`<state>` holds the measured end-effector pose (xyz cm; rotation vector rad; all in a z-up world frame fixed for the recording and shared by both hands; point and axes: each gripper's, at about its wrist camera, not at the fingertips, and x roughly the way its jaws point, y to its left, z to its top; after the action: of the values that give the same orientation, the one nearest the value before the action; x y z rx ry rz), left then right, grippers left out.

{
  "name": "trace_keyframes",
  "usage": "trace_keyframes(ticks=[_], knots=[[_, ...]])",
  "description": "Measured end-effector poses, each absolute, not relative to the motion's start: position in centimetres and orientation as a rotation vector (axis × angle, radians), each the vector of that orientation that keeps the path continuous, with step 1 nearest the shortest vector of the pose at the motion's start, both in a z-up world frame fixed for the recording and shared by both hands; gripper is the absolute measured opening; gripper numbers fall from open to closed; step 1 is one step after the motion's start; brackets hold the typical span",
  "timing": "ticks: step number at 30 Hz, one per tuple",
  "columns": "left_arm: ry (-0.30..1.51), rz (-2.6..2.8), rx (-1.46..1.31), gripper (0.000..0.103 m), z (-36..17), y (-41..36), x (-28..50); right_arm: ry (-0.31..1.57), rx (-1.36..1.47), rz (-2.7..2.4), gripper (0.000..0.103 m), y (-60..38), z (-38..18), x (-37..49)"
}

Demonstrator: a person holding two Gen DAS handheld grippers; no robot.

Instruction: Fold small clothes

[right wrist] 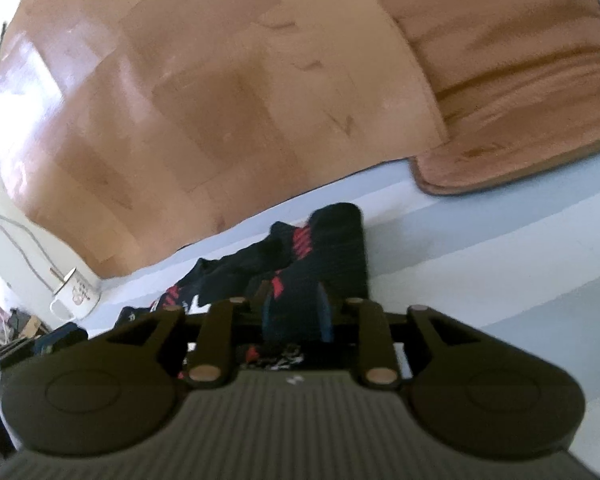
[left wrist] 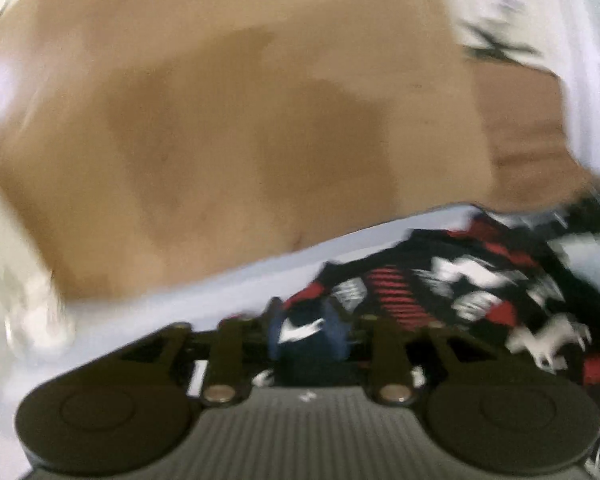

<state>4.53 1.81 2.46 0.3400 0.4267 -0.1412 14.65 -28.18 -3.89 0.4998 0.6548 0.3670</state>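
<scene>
A small black garment with red and white print (left wrist: pixel 440 280) lies crumpled on a pale blue striped sheet (left wrist: pixel 180 292). My left gripper (left wrist: pixel 305 330) sits low over its near edge, blue fingers (left wrist: pixel 274 332) apart, and black-and-white cloth shows in the gap; this view is blurred. In the right wrist view the same garment (right wrist: pixel 336 240) stretches away from my right gripper (right wrist: pixel 296 312) as a folded black strip with red marks. Its fingers (right wrist: pixel 324 312) also stand apart, with the cloth lying loose between and under them.
The sheet (right wrist: pixel 480 260) ends at an edge over a wooden floor (right wrist: pixel 180 100). A brown mat (right wrist: pixel 500 80) lies at the far right. On the left stands a white mug (right wrist: pixel 76 292) beside a cable. A white cloth with black marks (left wrist: pixel 540 40) hangs at top right.
</scene>
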Motion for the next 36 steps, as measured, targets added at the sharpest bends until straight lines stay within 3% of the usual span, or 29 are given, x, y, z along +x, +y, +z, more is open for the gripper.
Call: trace_keyframes(ticks=[7, 22, 27, 30, 32, 33, 34, 35, 36], knots=[[0.336, -0.230, 0.760, 0.030, -1.3, -4.8, 2.6, 0.677, 0.532, 0.349, 0.030, -29.5, -4.7, 14.2], [0.315, -0.266, 0.877, 0.031, -2.8, -7.1, 2.4, 0.691, 0.543, 0.364, 0.032, -29.5, -5.2, 14.8], [0.288, -0.281, 0.880, 0.042, -2.8, -7.1, 1.5, 0.690, 0.539, 0.367, 0.032, -29.5, -5.0, 14.9], [0.288, -0.268, 0.894, 0.043, -3.1, -7.0, 1.7, 0.692, 0.534, 0.367, 0.032, -29.3, -5.0, 14.9], [0.305, -0.241, 0.900, 0.041, -3.4, -6.9, 2.4, 0.693, 0.533, 0.366, 0.032, -29.2, -5.0, 15.0], [0.316, -0.231, 0.898, 0.034, -3.5, -6.8, 3.0, 0.692, 0.534, 0.368, 0.032, -29.3, -5.0, 15.0], [0.321, -0.226, 0.894, 0.016, -3.6, -6.6, 3.4, 0.692, 0.535, 0.369, 0.032, -29.2, -5.0, 15.0], [0.331, -0.210, 0.885, 0.009, -3.4, -6.3, 3.8, 0.691, 0.533, 0.370, 0.032, -29.2, -4.9, 15.0], [0.328, -0.197, 0.866, 0.009, -3.1, -6.0, 4.0, 0.690, 0.530, 0.371, 0.032, -29.2, -4.9, 15.0]])
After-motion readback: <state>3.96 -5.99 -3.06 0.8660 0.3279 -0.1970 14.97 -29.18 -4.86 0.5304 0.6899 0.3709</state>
